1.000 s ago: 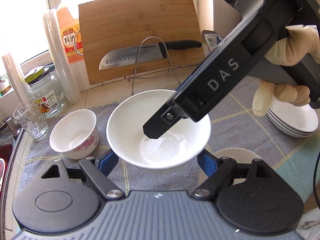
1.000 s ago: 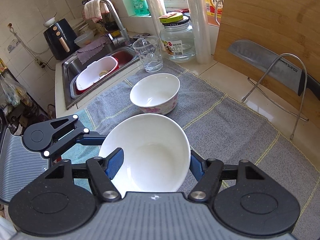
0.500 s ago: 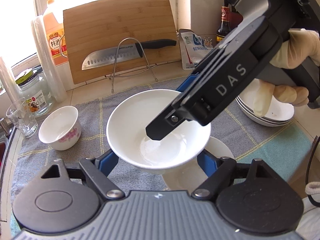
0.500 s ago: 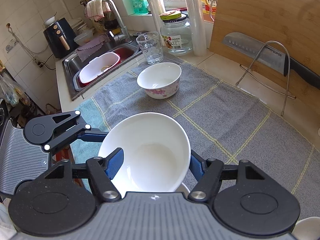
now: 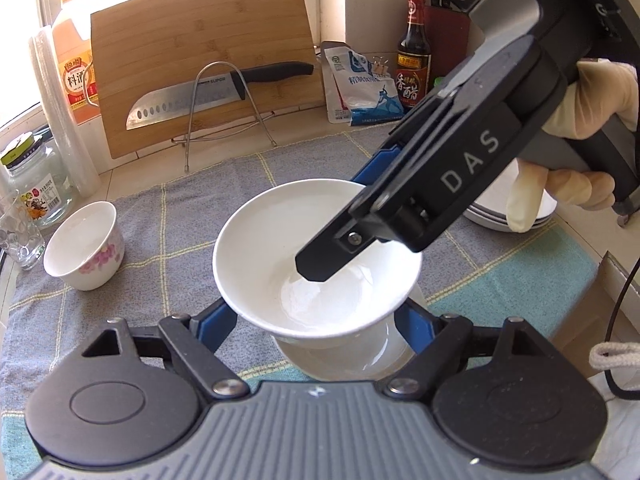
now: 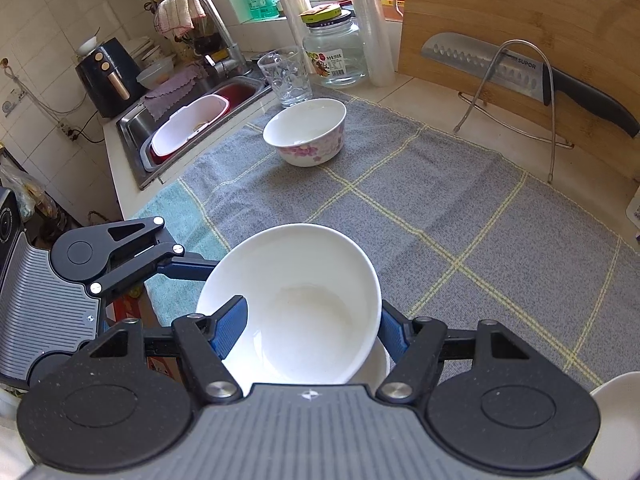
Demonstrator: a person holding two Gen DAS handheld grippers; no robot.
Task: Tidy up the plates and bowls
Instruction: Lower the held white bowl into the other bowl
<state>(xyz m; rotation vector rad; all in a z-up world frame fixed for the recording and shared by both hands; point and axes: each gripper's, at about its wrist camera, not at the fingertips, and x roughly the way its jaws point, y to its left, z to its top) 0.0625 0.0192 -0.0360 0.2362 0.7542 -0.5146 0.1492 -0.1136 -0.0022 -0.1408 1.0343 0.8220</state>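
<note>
White bowl (image 5: pixel 280 240) clamped by both hand-held grippers above another bowl (image 5: pixel 360 360)

Left gripper (image 5: pixel 318 316): black linkage arms on round black pivot housings, silver screws at the joints, blue finger pads (image 5: pixel 214 322), grey ribbed body with a small white emblem. Right gripper (image 6: pixel 312 328): same build; its side, at 2 o'clock in the left view, bears white letters "DAS". The hand (image 5: pixel 576 152) on it wears a cream glove.
</note>
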